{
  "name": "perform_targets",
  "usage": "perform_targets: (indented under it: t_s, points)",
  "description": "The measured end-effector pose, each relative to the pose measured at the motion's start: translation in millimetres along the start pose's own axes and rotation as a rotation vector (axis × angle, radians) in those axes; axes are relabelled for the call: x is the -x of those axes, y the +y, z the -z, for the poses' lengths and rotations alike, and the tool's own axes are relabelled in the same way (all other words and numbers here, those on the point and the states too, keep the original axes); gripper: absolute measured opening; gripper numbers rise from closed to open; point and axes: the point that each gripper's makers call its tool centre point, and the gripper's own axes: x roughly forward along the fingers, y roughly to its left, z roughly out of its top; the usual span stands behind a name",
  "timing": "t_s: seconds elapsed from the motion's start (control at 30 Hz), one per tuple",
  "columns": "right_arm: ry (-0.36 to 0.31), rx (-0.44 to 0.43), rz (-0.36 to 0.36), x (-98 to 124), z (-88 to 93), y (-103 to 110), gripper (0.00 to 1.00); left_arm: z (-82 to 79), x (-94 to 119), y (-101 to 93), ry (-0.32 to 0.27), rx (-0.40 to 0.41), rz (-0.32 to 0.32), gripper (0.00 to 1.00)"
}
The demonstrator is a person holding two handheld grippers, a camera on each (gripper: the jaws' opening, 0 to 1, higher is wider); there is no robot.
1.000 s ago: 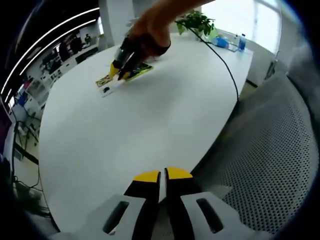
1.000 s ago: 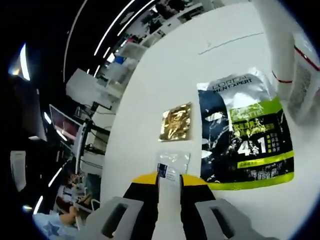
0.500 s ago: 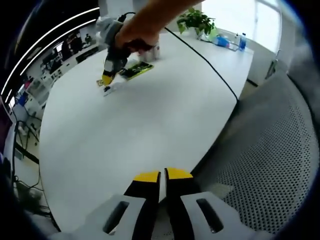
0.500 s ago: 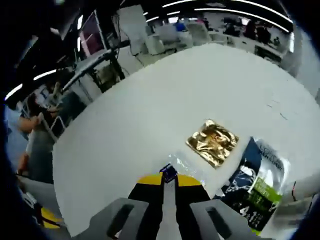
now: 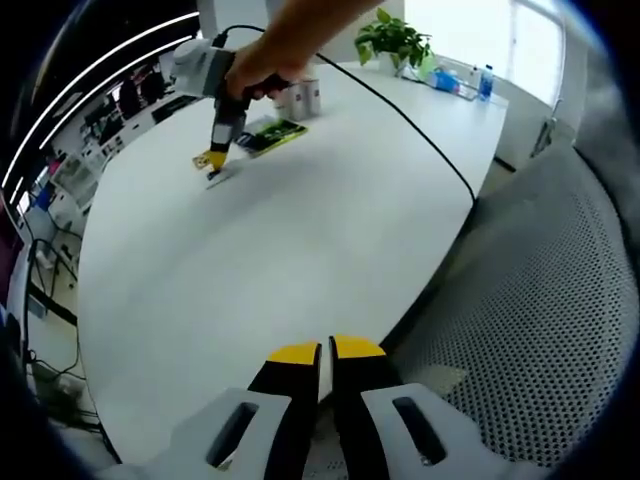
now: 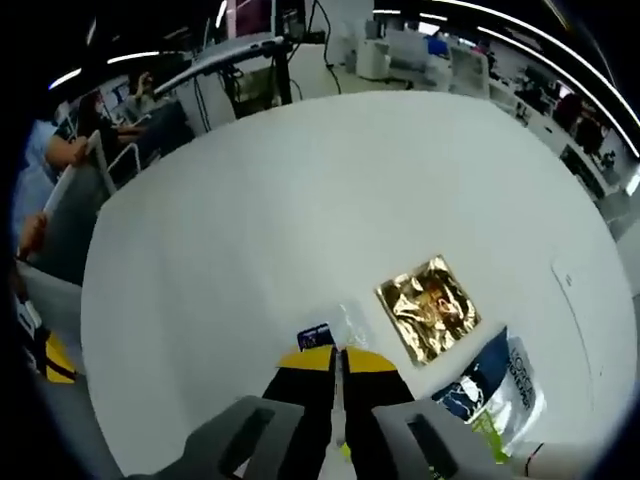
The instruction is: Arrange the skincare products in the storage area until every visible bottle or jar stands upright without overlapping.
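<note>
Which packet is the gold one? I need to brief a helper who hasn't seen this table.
On the white table, look just past the right gripper. The gold sachet lies flat between a clear sachet and a dark, green-striped pouch. It alone is crinkled, shiny gold foil.

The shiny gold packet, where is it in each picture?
Left gripper view: too small to pick out for sure; it would be far off, by the right gripper near the table's far end.
Right gripper view: the gold packet lies flat, right of the middle, just beyond the jaws.
Shared landmark: the dark and green pouch, lying on the white table.
</note>
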Motion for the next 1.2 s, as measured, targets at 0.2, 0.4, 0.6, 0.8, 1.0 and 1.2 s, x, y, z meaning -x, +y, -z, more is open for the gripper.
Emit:
perform_targets:
  t_s: [0.2, 0.4, 0.6, 0.8, 1.0, 1.2]
  points:
    - [0.042, 0.100, -0.053, -1, 1.6, 1, 0.00, 0.5, 0, 0.3, 0.002, -0.002, 0.000, 0.00]
    - [0.064, 0.159, -0.084, 1, -1.7, 4, 0.02, 1.7, 0, 0.9, 0.006, -0.002, -0.001, 0.00]
    - [0.022, 0.125, -0.082, 9, -12.9, 2, 0.13, 1.9, 0, 0.9, 0.007, -0.005, -0.001, 0.00]
    - [0.030, 0.118, -0.109, 5, -13.2, 12, 0.20, 2.4, 0, 1.1, 0.008, -0.007, -0.001, 0.00]
    - [0.085, 0.218, -0.129, -6, -4.5, 13, 0.21, 3.6, 0, 1.3, 0.013, -0.006, -0.001, 0.00]
    - [0.082, 0.228, -0.129, -2, -3.1, 7, 0.21, 3.8, 0, 1.9, 0.014, -0.006, -0.004, 0.00]
